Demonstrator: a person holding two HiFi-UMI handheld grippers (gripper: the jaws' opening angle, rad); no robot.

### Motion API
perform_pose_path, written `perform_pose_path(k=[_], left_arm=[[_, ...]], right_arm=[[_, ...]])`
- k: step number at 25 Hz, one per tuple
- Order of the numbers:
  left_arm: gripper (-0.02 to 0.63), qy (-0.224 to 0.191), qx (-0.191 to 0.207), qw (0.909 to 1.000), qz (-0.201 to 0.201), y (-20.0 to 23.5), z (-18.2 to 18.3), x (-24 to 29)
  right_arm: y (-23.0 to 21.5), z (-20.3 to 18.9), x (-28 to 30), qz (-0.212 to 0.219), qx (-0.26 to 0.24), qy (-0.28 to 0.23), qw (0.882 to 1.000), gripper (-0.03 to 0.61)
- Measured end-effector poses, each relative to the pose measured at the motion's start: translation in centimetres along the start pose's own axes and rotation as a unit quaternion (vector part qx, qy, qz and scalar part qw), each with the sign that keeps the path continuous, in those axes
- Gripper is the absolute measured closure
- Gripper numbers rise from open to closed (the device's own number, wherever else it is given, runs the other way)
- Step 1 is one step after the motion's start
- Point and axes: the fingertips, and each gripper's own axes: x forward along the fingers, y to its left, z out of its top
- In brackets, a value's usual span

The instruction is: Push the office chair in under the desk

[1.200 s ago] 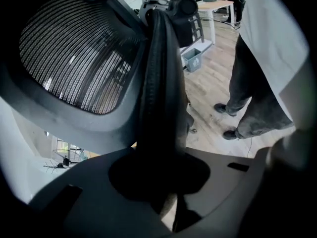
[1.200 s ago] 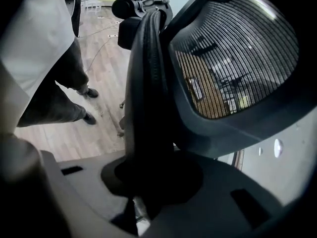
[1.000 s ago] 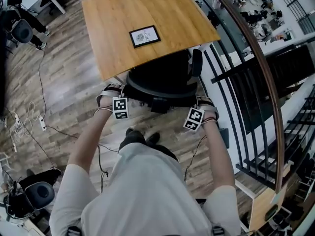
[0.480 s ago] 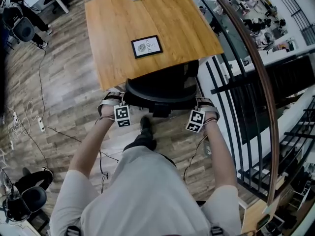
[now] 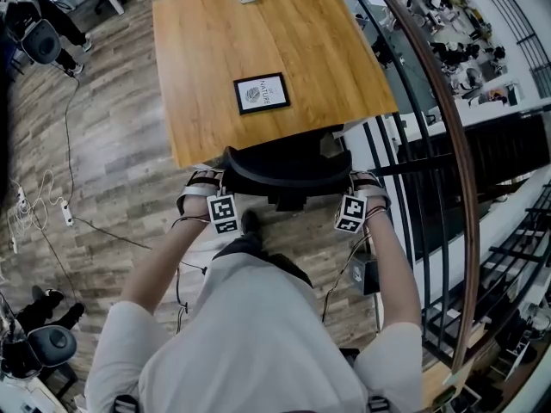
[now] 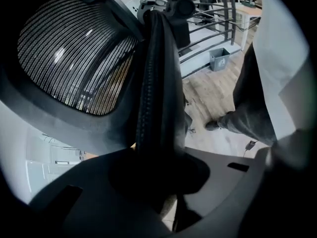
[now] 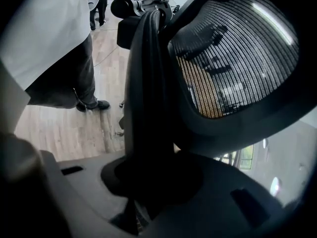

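Pinching chair (image 5: 288, 169) backrest rim: left gripper (image 6: 157, 168), right gripper (image 7: 154, 175). Likely heavy but rolls easily; frame stiff, mesh soft, so hold rim. Seat mostly under desk (image 5: 258, 58).

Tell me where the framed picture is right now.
In the head view, the framed picture lies flat near the middle of the wooden desk, toward its near edge, beyond the backrest of the office chair.

No text is readable. Framed card (image 5: 261, 93) on desk (image 5: 198, 67): round logo and a line of print, too small to read. Left cube (image 5: 224, 213) and right cube (image 5: 349, 213): square markers only.
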Motion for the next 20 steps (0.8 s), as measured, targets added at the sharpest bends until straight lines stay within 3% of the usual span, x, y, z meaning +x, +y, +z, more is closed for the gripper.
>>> perform_pose_path(k=[10, 20], left_arm=[[0.551, 0.024, -0.036, 0.9991, 0.0, 1.8, 0.4, 1.4], [0.552, 0.046, -0.077, 0.9959, 0.002, 2.6, 3.3, 1.7]], right_arm=[[-4.4, -0.9, 2.7, 0.0, -0.04, -0.024, 0.999, 0.499], [-7.5, -3.5, 4.1, 0.001, -0.083, -0.048, 0.995, 0.499]])
